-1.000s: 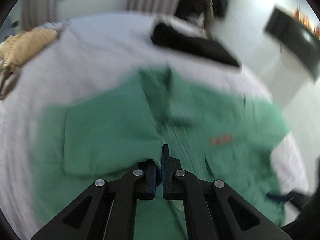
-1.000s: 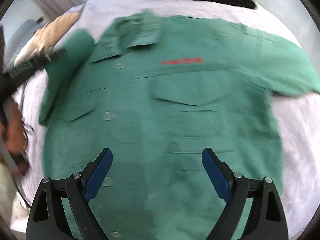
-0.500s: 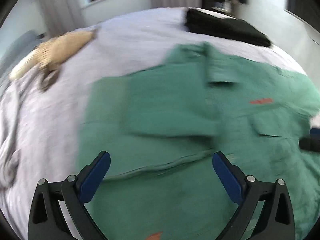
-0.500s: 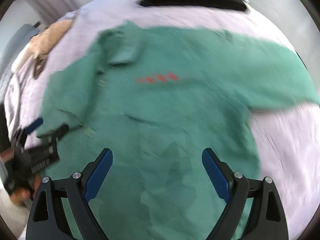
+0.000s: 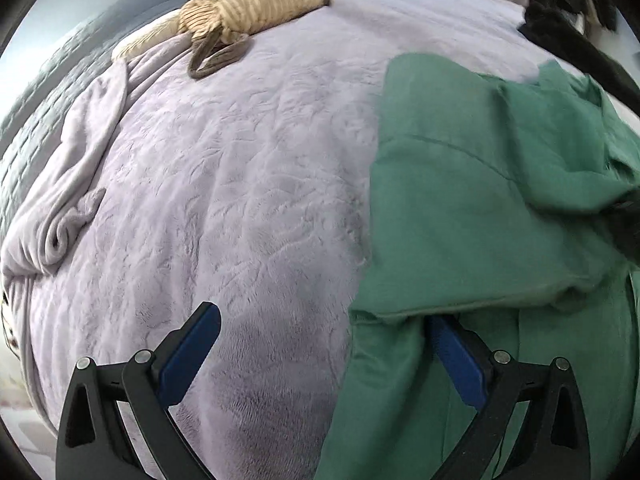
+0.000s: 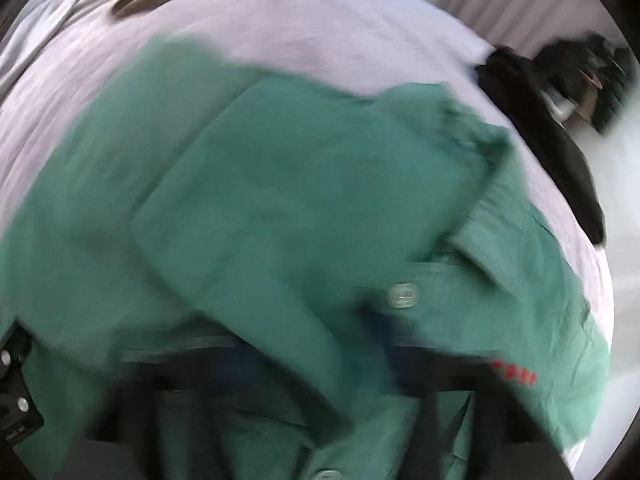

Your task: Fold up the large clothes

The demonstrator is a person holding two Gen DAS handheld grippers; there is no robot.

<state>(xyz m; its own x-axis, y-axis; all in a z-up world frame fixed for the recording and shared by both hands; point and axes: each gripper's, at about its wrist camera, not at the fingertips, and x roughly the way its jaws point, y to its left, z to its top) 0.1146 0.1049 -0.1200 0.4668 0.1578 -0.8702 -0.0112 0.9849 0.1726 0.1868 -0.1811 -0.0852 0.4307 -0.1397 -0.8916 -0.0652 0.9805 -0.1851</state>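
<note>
The left tongs [image 5: 324,356], clamped a second ago, now gape empty beside the shirt [image 5: 472,216]; its sleeve lies folded inward. Right tongs: blurred, state indeterminable.

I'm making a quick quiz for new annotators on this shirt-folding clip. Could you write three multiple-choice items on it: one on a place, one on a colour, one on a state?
1. Where does the tan striped plush toy lie?
A. at the far edge of the bed
B. on the shirt
C. between the fingers of the left gripper

2. What colour is the lettering on the green shirt?
A. white
B. red
C. black

3. How does the left gripper stand?
A. shut on the blanket
B. shut on the shirt's collar
C. open, one finger under a fold of the shirt

Answers: 1 A, it lies far off on the lilac blanket; 2 B, red marks near the placket; 3 C, its blue pads stand wide apart.
</note>
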